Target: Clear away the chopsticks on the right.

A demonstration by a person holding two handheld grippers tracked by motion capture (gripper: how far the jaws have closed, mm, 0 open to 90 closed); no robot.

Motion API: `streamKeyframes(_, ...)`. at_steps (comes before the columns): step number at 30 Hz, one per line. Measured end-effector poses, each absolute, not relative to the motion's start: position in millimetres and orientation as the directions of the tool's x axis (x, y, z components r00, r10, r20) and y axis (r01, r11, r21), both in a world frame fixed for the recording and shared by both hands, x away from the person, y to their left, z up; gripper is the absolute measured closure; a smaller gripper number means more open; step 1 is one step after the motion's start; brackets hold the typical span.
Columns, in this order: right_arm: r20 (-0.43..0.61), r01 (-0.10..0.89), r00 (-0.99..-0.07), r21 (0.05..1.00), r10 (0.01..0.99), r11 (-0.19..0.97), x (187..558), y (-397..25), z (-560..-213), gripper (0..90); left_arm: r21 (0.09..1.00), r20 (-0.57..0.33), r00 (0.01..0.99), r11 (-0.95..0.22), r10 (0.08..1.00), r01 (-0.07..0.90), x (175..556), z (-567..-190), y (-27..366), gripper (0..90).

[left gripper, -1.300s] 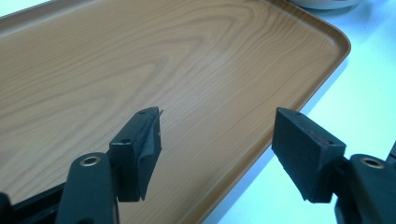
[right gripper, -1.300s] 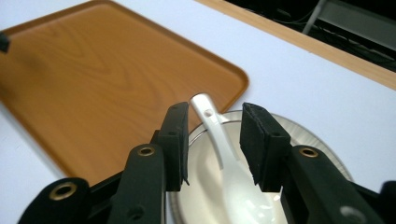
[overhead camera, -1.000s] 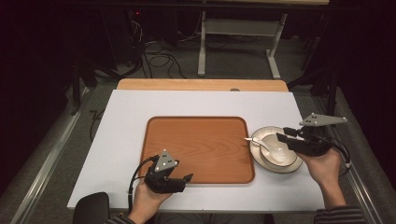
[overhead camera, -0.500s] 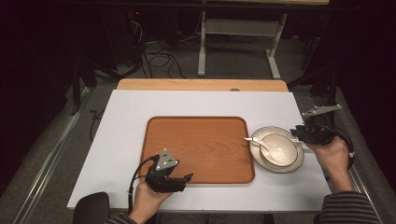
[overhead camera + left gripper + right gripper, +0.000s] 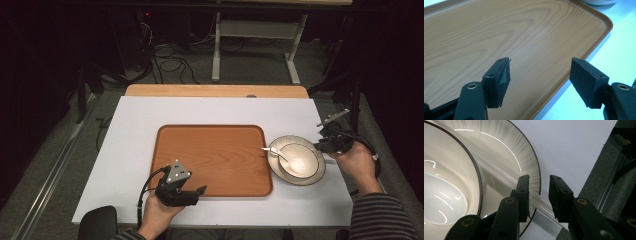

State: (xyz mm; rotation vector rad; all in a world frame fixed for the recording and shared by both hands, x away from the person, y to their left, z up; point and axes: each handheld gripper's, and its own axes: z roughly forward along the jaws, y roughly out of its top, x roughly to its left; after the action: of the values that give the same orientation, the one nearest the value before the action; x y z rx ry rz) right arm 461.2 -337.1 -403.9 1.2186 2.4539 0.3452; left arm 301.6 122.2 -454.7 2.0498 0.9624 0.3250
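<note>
chopsticks [image 5: 541,203] now lie between right gripper [image 5: 538,195] jaws, apart; left gripper [image 5: 540,77] jaws apart, unmoved.

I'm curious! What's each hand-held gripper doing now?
Left hand-held gripper: open, empty, over the tray.
Right hand-held gripper: open, around a white stick on the plate.

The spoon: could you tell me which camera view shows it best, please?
The high view: the spoon shows whole there, its end in the bowl and its handle reaching toward the tray. The right gripper view has the bowl's inside, with no spoon I can make out. The left gripper view looks across the tray.
</note>
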Motion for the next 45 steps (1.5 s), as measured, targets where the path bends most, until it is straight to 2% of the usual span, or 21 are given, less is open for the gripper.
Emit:
streamKeyframes(20,-0.136,0.751,-0.566,0.322,0.813,0.577,477,-340,-411,68.0,0.772,-0.104,0.673,-0.367,0.733,0.519,302,-455,122,33.1)
streamKeyframes(29,-0.132,0.745,-0.587,0.298,0.798,0.597,476,-336,-411,72.1,0.772,-0.103,0.672,-0.367,0.733,0.519,302,-455,122,33.1)
streamKeyframes(41,-0.051,0.754,-0.597,0.306,0.801,0.582,472,-339,-411,76.7,0.790,-0.097,0.660,-0.346,0.745,0.506,301,-453,124,33.4)
streamKeyframes(45,-0.071,0.745,-0.601,0.309,0.796,0.590,473,-336,-413,72.8,0.790,-0.095,0.661,-0.347,0.745,0.506,301,-453,124,33.4)
